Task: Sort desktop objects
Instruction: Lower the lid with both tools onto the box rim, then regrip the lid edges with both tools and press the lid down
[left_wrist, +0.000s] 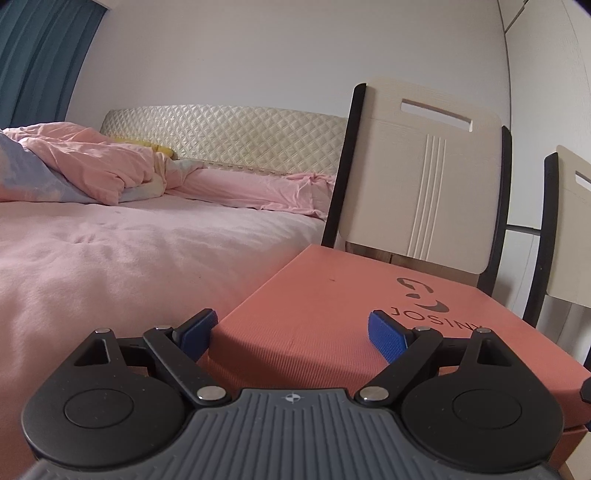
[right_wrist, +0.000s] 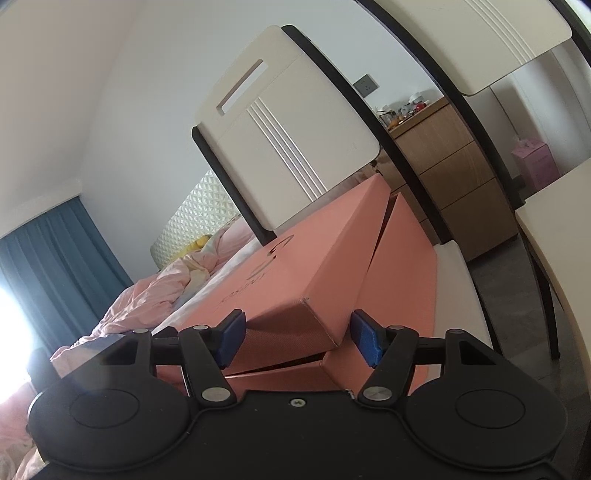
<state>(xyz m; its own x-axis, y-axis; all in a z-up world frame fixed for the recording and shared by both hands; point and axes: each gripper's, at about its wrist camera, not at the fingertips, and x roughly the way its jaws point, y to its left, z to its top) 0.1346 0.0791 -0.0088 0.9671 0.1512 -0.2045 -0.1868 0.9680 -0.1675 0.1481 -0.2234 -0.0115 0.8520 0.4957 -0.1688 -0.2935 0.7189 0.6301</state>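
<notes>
**Inspector:** Your left gripper (left_wrist: 290, 332) stands at the near end of the salmon shoe box (left_wrist: 332, 295), fingers spread wide, one blue pad (left_wrist: 386, 338) over the lid and the other just off its left corner. Nothing is held there.

**Operator:** And the right?

**Inspector:** Your right gripper (right_wrist: 297, 339) is likewise open, its fingers (right_wrist: 364, 341) standing either side of the lid corner (right_wrist: 304, 306) without pinching it. Whether a pad touches the cardboard, I cannot tell.

**Operator:** Where does the box sit?

**Inspector:** It rests on what looks like a white chair seat (right_wrist: 452, 266), against the chair back (left_wrist: 424, 177), with the bed (left_wrist: 129, 240) just beside it. No bench surface under it is visible. In the right wrist view the lid sits skewed and lifted off the box base (right_wrist: 402, 266), a gap showing along the side.

**Operator:** Why both tools at the one end?

**Inspector:** My judgement: you are squaring up to seat or lift that lid, one gripper per corner so it moves evenly. Close on the lid rim only; a one-sided pull risks racking it further.
</notes>
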